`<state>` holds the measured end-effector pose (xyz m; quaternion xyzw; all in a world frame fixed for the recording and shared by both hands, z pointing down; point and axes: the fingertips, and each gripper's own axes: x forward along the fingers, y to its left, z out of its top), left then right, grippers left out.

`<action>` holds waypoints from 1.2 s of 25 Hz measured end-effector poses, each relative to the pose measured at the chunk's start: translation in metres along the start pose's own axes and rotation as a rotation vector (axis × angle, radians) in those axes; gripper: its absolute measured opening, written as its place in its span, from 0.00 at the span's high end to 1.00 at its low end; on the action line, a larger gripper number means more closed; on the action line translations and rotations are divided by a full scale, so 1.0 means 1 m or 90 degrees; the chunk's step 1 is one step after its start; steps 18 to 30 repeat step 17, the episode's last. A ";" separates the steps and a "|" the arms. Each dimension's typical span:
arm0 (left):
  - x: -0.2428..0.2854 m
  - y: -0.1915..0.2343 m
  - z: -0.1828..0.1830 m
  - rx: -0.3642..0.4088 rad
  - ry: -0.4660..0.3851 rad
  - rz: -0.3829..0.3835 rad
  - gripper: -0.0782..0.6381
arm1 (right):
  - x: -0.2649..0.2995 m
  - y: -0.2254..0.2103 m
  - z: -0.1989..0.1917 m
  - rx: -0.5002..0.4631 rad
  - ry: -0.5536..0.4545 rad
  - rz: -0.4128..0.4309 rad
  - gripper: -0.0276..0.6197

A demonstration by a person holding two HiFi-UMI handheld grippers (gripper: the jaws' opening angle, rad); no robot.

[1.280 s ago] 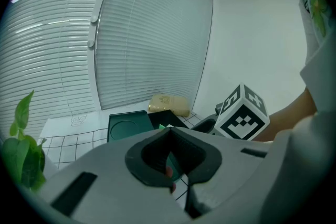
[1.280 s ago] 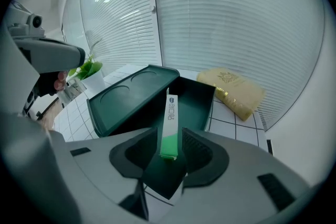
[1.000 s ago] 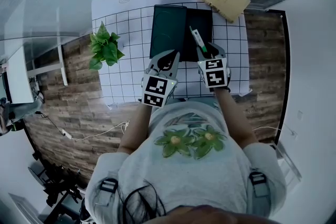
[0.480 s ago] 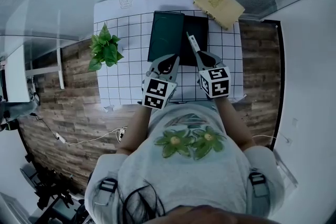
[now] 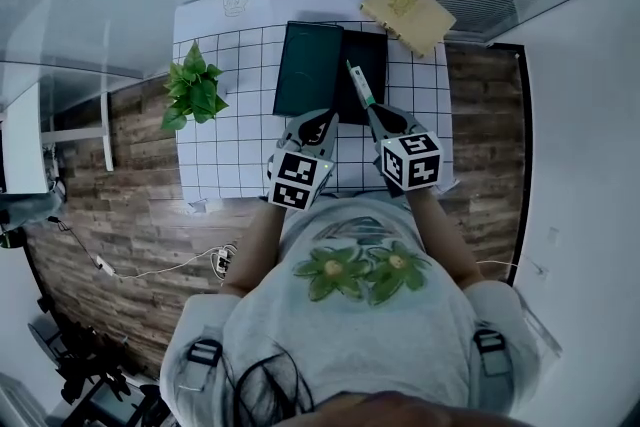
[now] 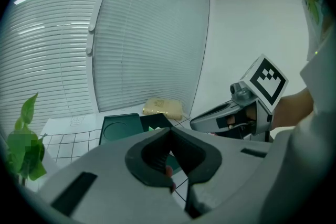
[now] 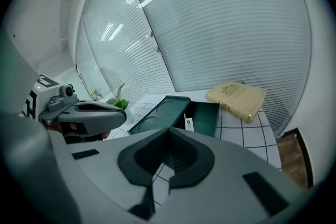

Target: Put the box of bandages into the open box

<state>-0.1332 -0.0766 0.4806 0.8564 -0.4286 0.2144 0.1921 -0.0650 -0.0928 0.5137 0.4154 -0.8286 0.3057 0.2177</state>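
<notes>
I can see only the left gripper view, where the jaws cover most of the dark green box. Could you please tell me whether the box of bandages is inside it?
Observer: Yes. In the right gripper view the box of bandages stands on end inside the open box, against the wall next to the lid.
Operator: Thank you. Is the right gripper holding it?
Observer: No. The right gripper has its jaws together with nothing between them, and it sits short of the box of bandages.

Print on the box of bandages (image 7: 189,124) is too small to read.
</notes>
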 end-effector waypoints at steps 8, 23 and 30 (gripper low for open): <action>0.000 -0.008 -0.007 -0.003 0.007 0.002 0.88 | -0.009 -0.007 -0.019 -0.002 0.027 -0.012 0.95; 0.001 -0.015 -0.012 0.001 0.022 0.003 0.88 | -0.014 -0.009 -0.027 -0.012 0.043 -0.012 0.95; 0.001 -0.015 -0.012 0.001 0.022 0.003 0.88 | -0.014 -0.009 -0.027 -0.012 0.043 -0.012 0.95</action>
